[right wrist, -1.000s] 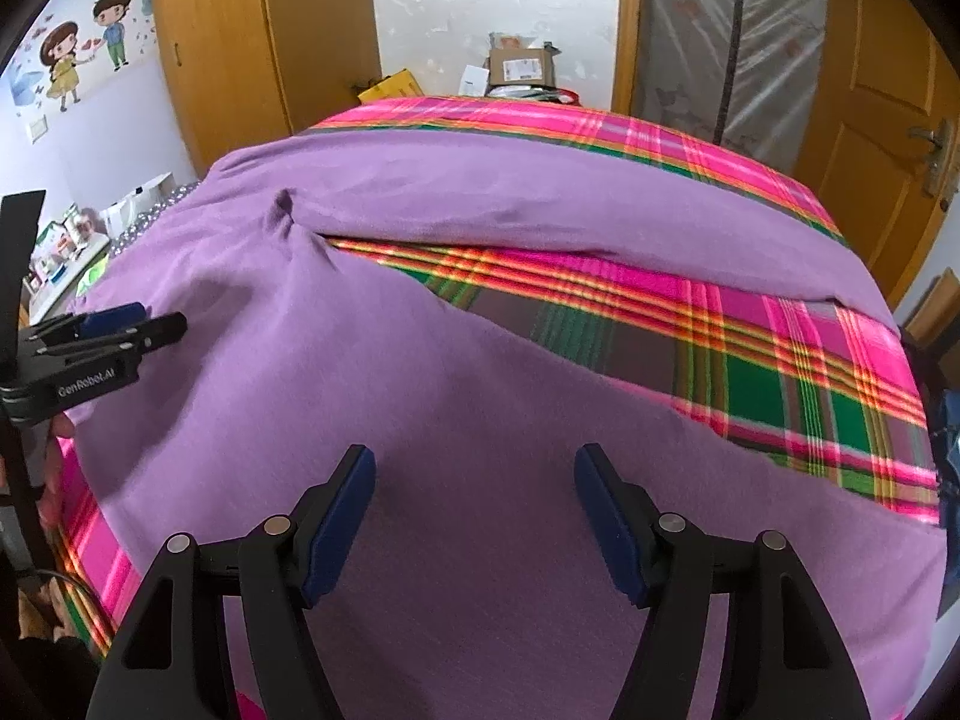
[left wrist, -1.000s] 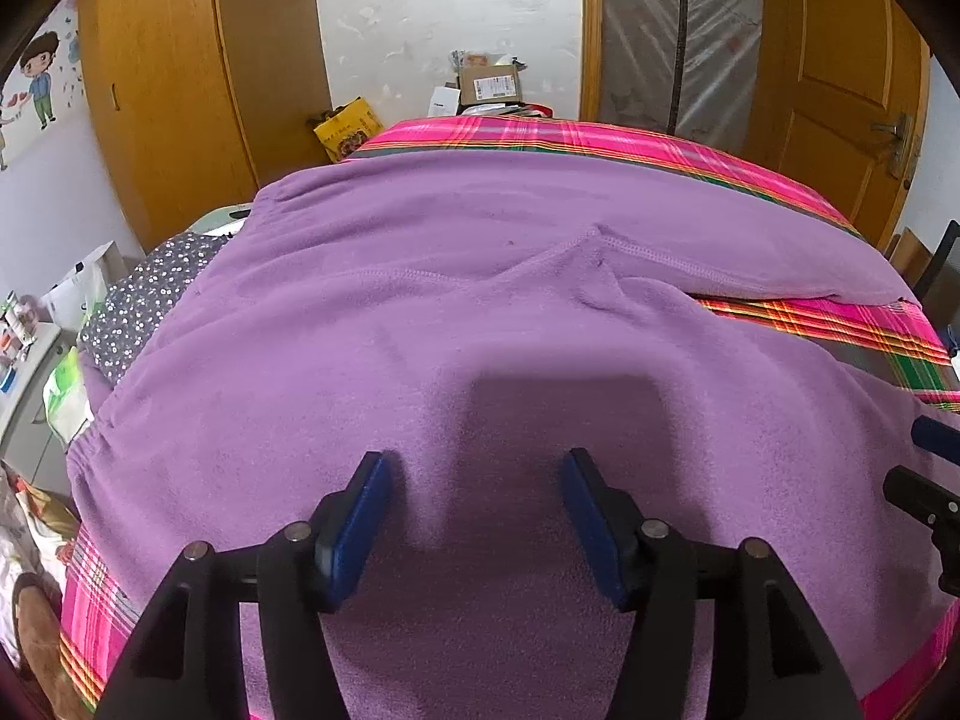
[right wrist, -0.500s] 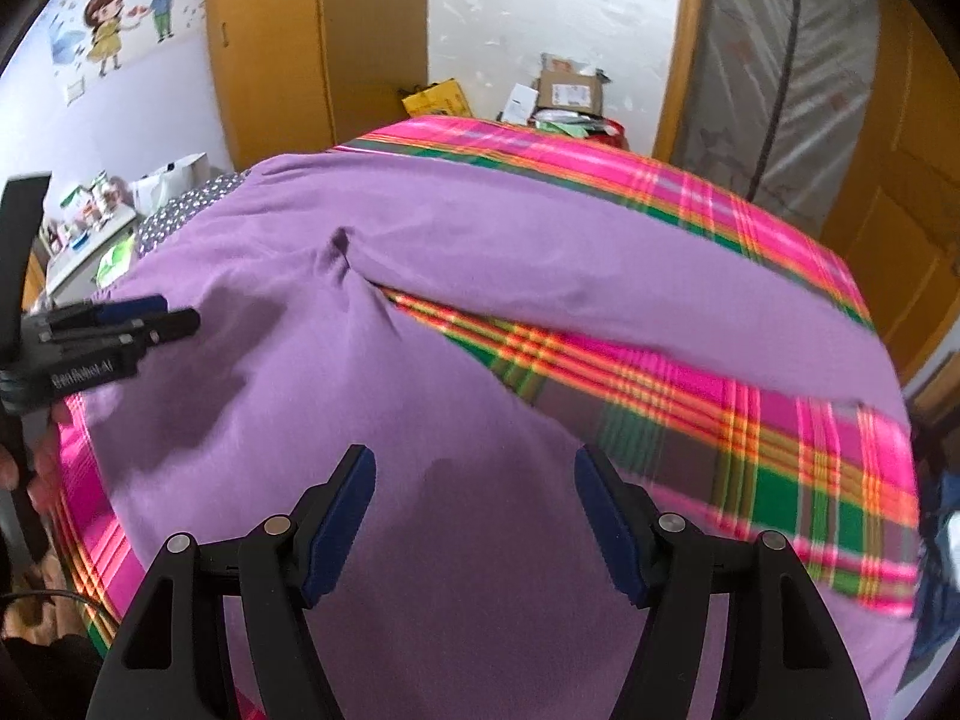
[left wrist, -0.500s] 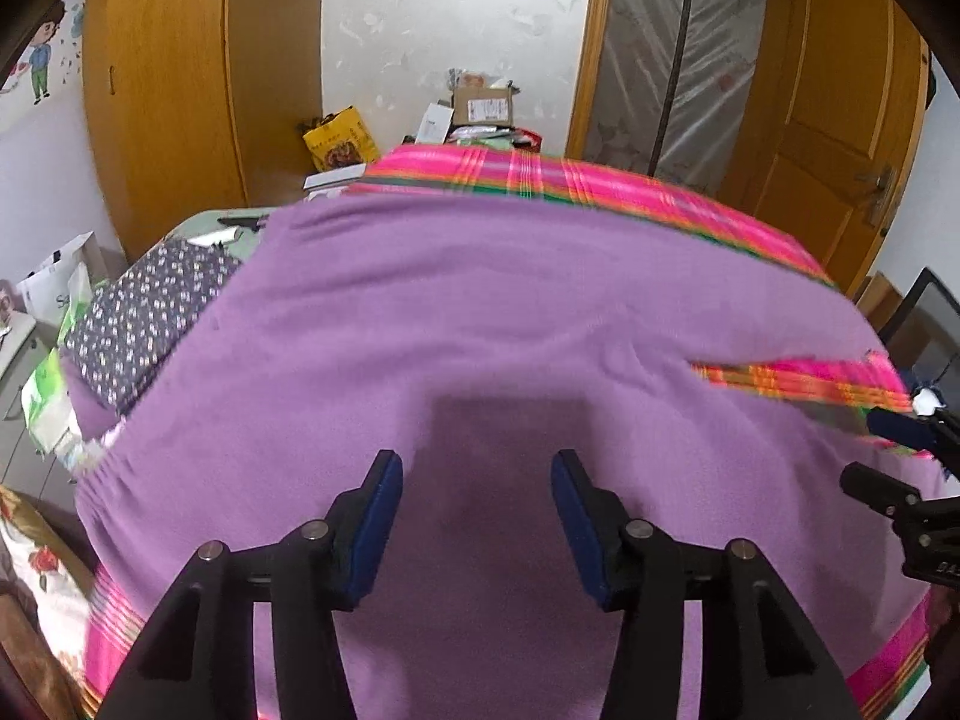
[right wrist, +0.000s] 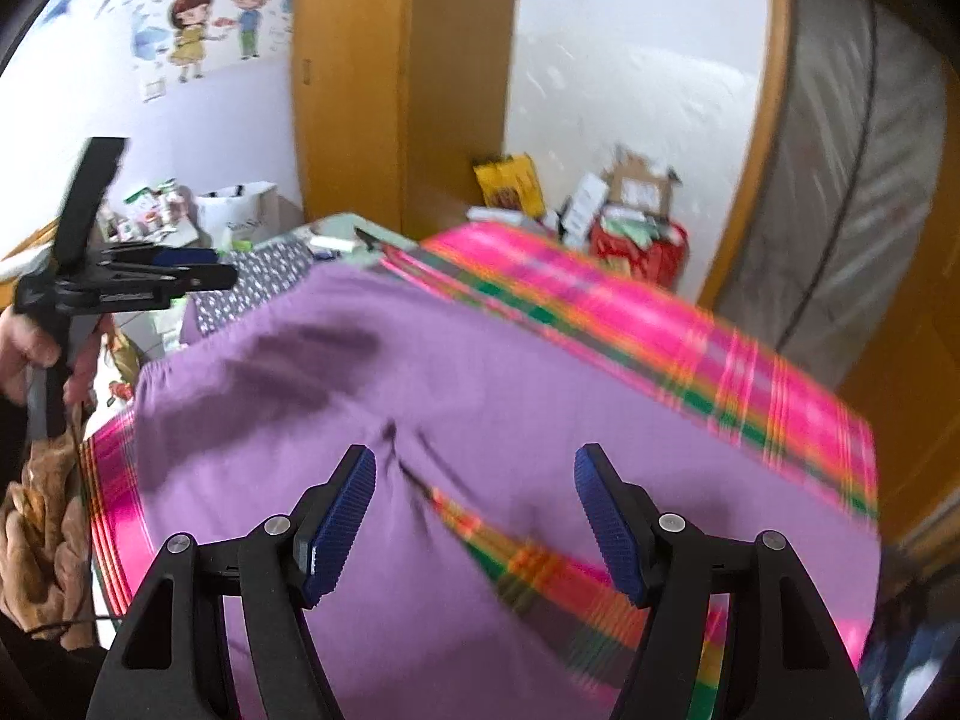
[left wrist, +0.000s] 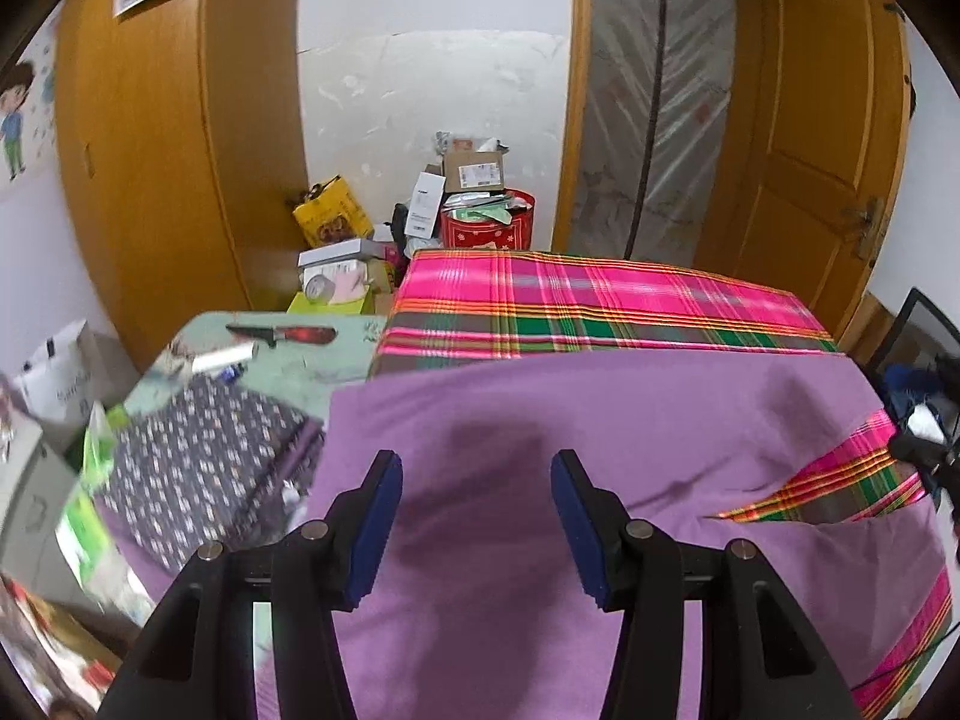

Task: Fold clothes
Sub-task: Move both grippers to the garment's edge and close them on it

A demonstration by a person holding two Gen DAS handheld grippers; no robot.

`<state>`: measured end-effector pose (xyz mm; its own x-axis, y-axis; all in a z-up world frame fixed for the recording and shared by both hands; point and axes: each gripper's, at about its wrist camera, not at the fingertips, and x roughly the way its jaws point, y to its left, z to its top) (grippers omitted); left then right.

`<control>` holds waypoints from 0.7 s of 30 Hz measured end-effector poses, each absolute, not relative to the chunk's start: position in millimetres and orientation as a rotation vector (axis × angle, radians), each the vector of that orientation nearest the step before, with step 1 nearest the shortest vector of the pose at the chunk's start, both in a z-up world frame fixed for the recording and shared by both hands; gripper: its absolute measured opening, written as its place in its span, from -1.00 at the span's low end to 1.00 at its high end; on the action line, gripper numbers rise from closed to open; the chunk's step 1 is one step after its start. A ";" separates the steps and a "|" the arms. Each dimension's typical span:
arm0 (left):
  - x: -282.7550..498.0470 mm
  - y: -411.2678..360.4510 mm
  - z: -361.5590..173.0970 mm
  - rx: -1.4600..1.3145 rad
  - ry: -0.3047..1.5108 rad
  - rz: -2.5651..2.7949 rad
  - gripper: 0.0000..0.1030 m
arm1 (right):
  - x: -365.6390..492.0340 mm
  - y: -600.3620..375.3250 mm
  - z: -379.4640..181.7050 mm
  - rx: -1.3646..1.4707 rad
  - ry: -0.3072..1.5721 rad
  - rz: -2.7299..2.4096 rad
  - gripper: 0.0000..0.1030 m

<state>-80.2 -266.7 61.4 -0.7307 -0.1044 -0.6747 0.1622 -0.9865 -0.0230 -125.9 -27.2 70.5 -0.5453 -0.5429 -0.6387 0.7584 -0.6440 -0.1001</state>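
A large purple fleece garment (left wrist: 600, 420) lies spread over a bed with a pink, green and orange plaid cover (left wrist: 588, 300). In the right wrist view the same purple garment (right wrist: 510, 420) fills the middle, with a slit of plaid showing between its two parts. My left gripper (left wrist: 477, 480) hovers above the garment, open, with nothing between its blue pads. My right gripper (right wrist: 474, 480) is open too, above the fork of the garment. The left gripper (right wrist: 198, 276) also shows at the left of the right wrist view, held by a hand.
A dark dotted cloth (left wrist: 198, 456) lies left of the bed. A side table (left wrist: 282, 354) holds a knife (left wrist: 282, 333). Boxes and a red tin (left wrist: 486, 222) stand against the far wall, between wooden doors. A brown cloth (right wrist: 42, 540) hangs at the bed's left edge.
Both cameras have pulled back and tilted up, so the garment now sits lower and more of the room shows. The right wrist view is blurred by motion. Both grippers stay open.
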 end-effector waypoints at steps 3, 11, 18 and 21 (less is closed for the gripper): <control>-100.9 -280.3 61.0 1.140 0.096 -2.804 -0.05 | -136.3 -40.1 81.1 0.676 0.506 -2.164 0.38; -142.5 -307.1 36.9 1.245 0.008 -2.866 -0.09 | -193.1 -65.4 72.6 0.652 0.548 -2.078 0.38; -174.1 -327.5 10.9 1.252 -0.055 -2.843 -0.10 | -258.1 -79.2 37.5 0.776 0.509 -2.036 0.38; -189.0 -332.3 2.8 1.252 -0.093 -2.842 -0.10 | -283.8 -85.5 20.7 0.819 0.499 -2.020 0.38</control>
